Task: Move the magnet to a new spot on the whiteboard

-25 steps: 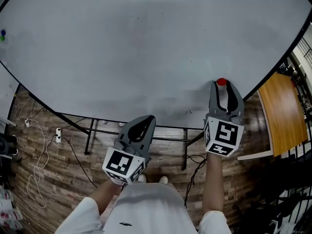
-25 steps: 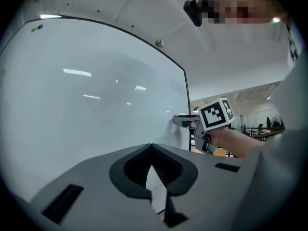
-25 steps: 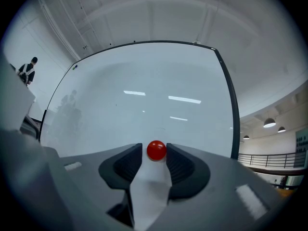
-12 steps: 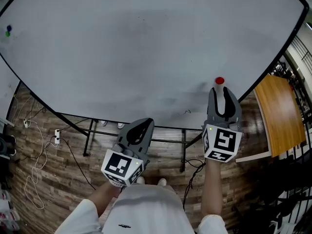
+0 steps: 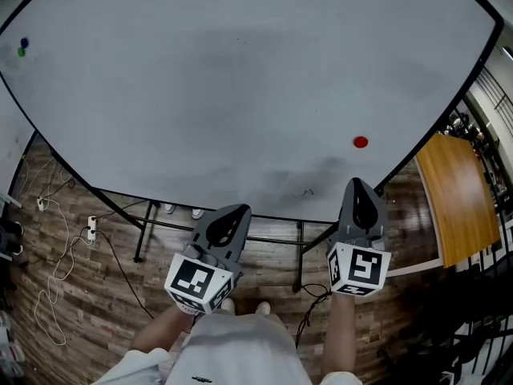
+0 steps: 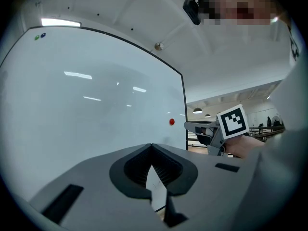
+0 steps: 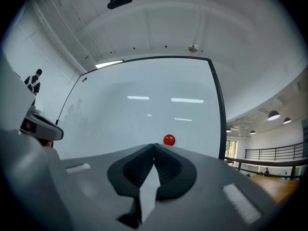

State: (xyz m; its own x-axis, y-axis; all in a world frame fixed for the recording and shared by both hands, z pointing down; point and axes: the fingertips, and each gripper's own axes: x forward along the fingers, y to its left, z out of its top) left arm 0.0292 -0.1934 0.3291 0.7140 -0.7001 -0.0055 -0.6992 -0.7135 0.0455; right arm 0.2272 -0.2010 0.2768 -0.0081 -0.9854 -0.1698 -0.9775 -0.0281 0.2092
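A small red round magnet [image 5: 361, 142] sticks to the whiteboard [image 5: 240, 87] near its lower right corner; it also shows in the right gripper view [image 7: 169, 140] and the left gripper view [image 6: 172, 122]. My right gripper [image 5: 358, 184] is shut and empty, drawn back below the magnet and off the board. My left gripper [image 5: 233, 212] is shut with nothing in it, held low below the board's bottom edge. In the right gripper view the jaws meet at the tips [image 7: 154, 145], just under the magnet.
Two small magnets, one blue [image 5: 24, 43] and one green [image 5: 21, 52], sit at the board's far upper left. The board's black stand [image 5: 152, 223] and cables [image 5: 64, 271] are on the wood floor. A wooden tabletop [image 5: 453, 199] lies to the right.
My right gripper let go of the red magnet, pulled back down off the board and closed its jaws. The magnet stays on the board. The left gripper barely moved.
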